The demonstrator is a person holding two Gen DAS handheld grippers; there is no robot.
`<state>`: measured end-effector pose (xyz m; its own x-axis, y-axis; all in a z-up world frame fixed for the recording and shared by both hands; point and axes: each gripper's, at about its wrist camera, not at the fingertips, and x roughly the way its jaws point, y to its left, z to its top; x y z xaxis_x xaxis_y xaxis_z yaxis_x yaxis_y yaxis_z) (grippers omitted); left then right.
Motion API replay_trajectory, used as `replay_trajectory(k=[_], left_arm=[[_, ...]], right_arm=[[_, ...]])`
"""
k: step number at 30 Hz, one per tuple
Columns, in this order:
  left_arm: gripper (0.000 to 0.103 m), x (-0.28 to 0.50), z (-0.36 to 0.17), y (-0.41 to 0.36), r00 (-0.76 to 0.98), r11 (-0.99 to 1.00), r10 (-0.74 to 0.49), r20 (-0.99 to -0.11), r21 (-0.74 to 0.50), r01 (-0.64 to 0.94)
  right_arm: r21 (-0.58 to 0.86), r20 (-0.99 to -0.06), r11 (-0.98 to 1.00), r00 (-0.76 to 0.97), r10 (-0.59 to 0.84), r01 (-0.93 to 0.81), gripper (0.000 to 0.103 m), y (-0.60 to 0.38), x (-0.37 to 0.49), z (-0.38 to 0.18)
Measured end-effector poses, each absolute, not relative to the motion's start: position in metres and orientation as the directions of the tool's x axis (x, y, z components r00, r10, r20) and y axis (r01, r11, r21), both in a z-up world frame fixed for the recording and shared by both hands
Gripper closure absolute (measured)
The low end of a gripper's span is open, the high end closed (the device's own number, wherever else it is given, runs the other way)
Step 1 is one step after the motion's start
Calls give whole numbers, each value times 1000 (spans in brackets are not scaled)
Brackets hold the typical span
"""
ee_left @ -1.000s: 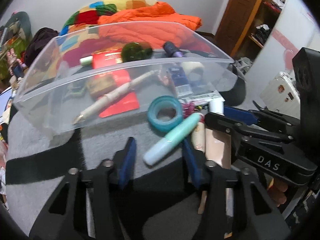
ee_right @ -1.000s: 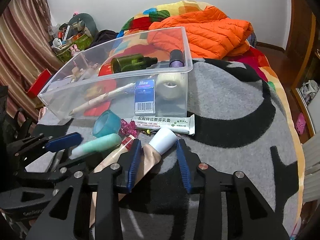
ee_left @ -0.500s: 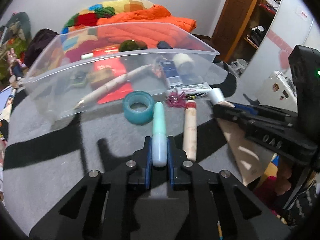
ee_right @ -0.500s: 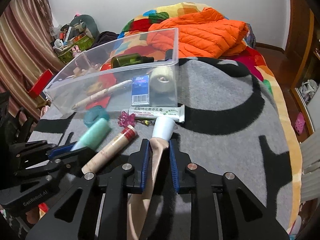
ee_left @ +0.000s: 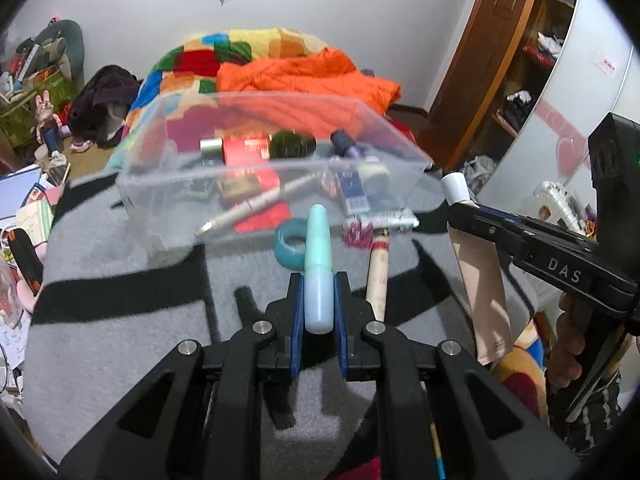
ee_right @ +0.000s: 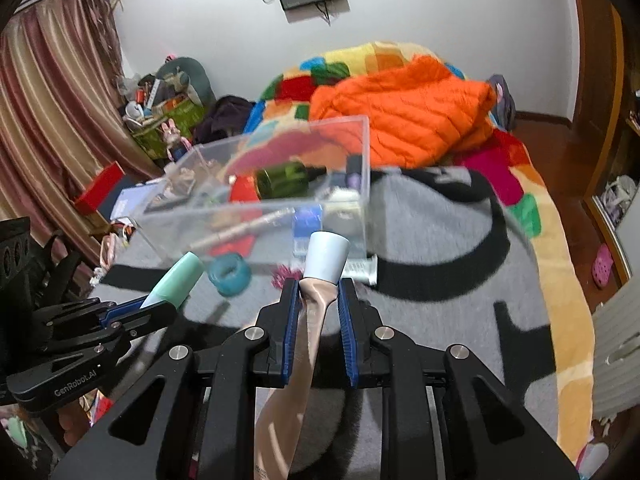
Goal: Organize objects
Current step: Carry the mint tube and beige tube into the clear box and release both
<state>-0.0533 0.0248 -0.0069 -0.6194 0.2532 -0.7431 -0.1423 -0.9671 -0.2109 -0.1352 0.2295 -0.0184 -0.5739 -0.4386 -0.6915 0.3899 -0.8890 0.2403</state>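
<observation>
Left gripper [ee_left: 319, 312] clamped on mint tube [ee_left: 319, 270], tip pointing at clear bin [ee_left: 172, 200]. Right gripper [ee_right: 319, 312] pinched on beige tube [ee_right: 308, 344] just below its white cap [ee_right: 327, 258]. Beyond, on grey blanket [ee_right: 440, 320]: teal tape roll [ee_left: 289, 242], just before the bin's near wall.

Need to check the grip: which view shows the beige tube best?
Right wrist: the beige tube sits pinched between the right hand-held gripper, cap up. Left wrist shows it side-on, hanging.
</observation>
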Motion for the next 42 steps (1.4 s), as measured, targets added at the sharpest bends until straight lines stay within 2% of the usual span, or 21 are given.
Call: replay_trajectory(k=[12, 19, 30, 42], left_arm=[[90, -65, 31, 5, -703, -970, 228, -673, -217, -106], [90, -93, 32, -16, -708, -979, 176, -684, -200, -50], [90, -145, 15, -45, -674, -987, 114, -730, -160, 6], [90, -166, 1, -42, -636, -988, 132, -761, -154, -20]], right_arm=[[226, -614, -872, -631, -474, 434, 85, 207, -155, 22], [240, -601, -873, -641, -478, 425, 85, 196, -186, 34], [178, -699, -874, -567, -436, 453, 85, 155, -235, 4], [176, -788, -905, -496, -366, 388, 85, 150, -277, -26]])
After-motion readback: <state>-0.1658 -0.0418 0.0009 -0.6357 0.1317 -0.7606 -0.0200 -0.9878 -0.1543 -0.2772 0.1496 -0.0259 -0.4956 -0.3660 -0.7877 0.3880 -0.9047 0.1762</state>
